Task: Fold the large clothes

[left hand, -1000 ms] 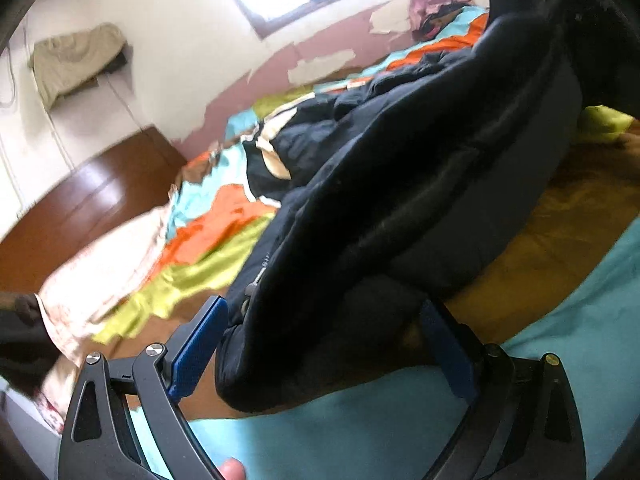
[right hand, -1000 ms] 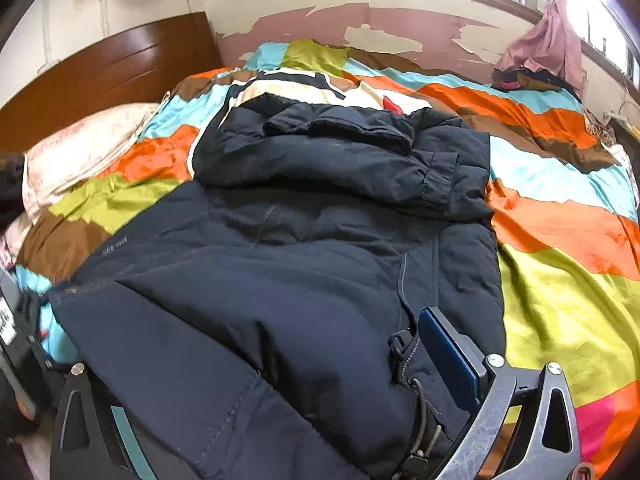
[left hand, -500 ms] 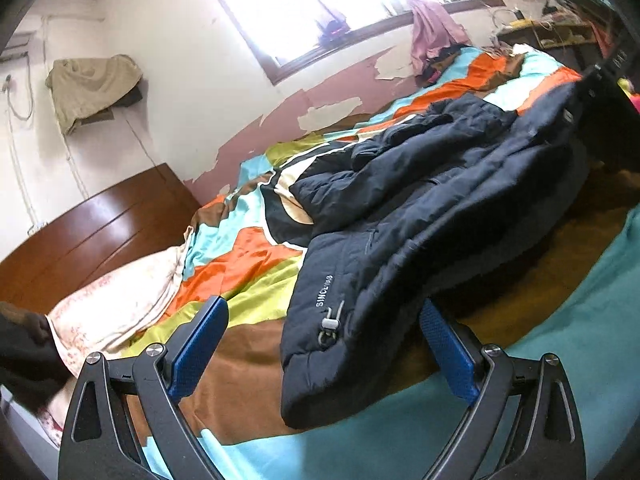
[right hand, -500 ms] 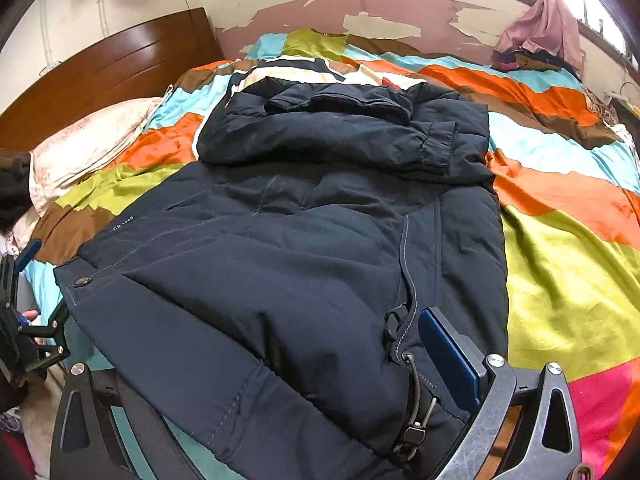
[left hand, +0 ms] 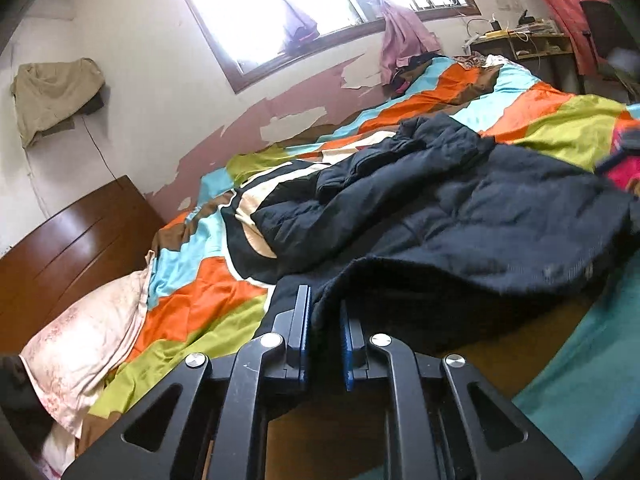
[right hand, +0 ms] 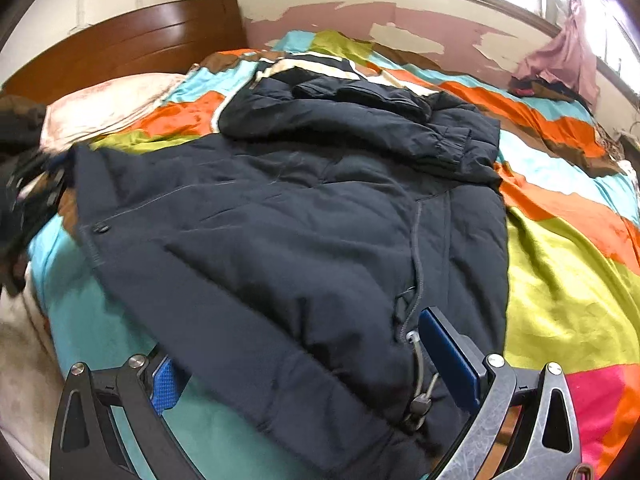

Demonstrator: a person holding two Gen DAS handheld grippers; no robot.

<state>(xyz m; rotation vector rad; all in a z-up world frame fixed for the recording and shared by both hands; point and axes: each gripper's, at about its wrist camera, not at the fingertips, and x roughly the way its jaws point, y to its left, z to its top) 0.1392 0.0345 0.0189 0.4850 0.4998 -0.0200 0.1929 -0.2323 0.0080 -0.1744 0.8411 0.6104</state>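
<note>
Across the middle of both frames, big dark navy padded jacket spread over the bed's patchwork quilt of orange, lime, turquoise and brown blocks. Sleeve folded across the upper part, cuff ending toward the right of the right wrist frame. Grey drawcord with toggle hanging down near the lower right hem.

Bottom centre of the left wrist frame: left gripper with black arms and blue pads, jaws just been closing and now pinched onto a fold of the jacket's edge, fabric bunched between the pads and lifted off the quilt a bit. Rest of the jacket stretching off to the right of that frame.

Bottom of the right wrist frame: right gripper with jaws spread wide, hem of the jacket lying between them, pads not pressing on anything. Left blue pad poking out from under the cloth, right one standing up beside the drawcord.

Upper left of the right wrist frame: dark brown wooden headboard, pale pink flowered pillow just below it. Upper right: pink cloth draped from the window ledge. Upper left of the left wrist frame: beige cloth hung on the white wall, bright window at top centre.
</note>
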